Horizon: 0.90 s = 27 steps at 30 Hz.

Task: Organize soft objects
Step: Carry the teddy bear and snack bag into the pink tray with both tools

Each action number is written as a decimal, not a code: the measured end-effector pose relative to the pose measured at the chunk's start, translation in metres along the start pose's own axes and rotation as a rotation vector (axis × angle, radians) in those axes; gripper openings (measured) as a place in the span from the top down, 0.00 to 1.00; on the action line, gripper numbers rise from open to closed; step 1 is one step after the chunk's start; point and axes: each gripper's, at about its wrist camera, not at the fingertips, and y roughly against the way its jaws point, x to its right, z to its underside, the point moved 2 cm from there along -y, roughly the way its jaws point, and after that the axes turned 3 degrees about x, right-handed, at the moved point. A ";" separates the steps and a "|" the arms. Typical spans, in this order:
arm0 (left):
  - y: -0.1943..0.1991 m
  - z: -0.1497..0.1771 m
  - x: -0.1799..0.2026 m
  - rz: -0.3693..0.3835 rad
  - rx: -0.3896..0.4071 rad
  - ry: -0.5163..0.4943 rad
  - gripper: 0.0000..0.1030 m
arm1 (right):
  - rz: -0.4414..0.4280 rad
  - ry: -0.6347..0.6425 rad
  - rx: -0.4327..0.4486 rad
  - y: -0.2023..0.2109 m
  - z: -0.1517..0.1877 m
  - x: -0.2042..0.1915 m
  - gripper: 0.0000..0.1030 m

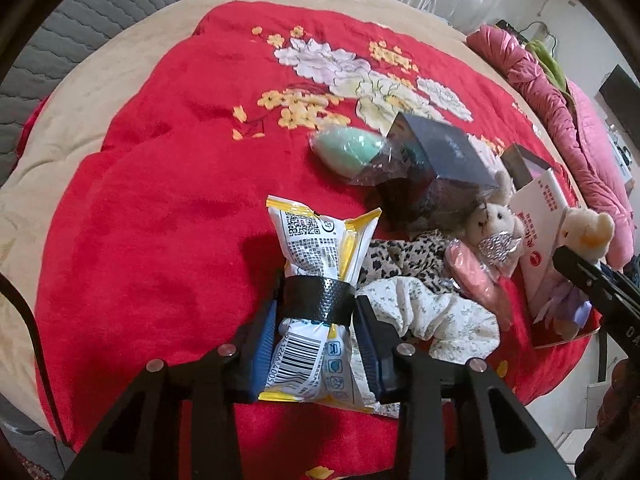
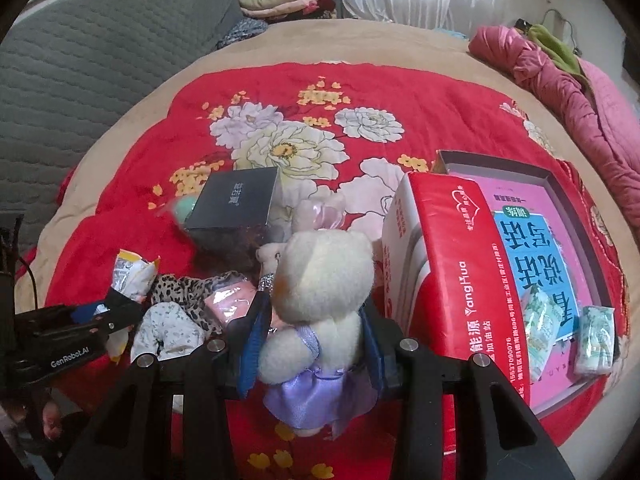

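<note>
My left gripper (image 1: 318, 304) is shut on a yellow-and-white printed packet (image 1: 320, 240), squeezing its middle just above the red floral blanket (image 1: 160, 200). In the right wrist view the same packet (image 2: 132, 272) and left gripper (image 2: 116, 312) show at the lower left. My right gripper (image 2: 312, 308) is shut on a cream plush bear (image 2: 324, 268) in a lilac dress, gripping its body. The left wrist view catches that bear (image 1: 588, 232) at the right edge, above the right gripper (image 1: 592, 280).
Between the grippers lie a leopard-print cloth (image 1: 404, 256), a white floral cloth (image 1: 436, 312), a wrapped pink item (image 1: 476, 276), a small plush rabbit (image 1: 496, 216), a dark box (image 1: 440, 152) and a wrapped green item (image 1: 348, 144). A red tissue box (image 2: 452, 272) and a tray (image 2: 560, 176) stand at the right.
</note>
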 end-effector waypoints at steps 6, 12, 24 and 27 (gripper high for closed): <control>0.024 -0.007 0.007 0.009 0.049 0.001 0.63 | -0.010 -0.021 0.029 0.013 -0.005 0.007 0.57; 0.046 -0.013 0.023 0.024 0.084 -0.016 0.63 | -0.013 -0.057 0.072 0.034 -0.013 0.023 0.57; 0.079 -0.032 0.067 0.047 0.154 -0.073 0.63 | 0.036 -0.168 0.170 0.082 -0.024 0.087 0.57; 0.082 -0.037 0.087 0.063 0.160 -0.104 0.63 | 0.054 -0.193 0.181 0.088 -0.022 0.103 0.57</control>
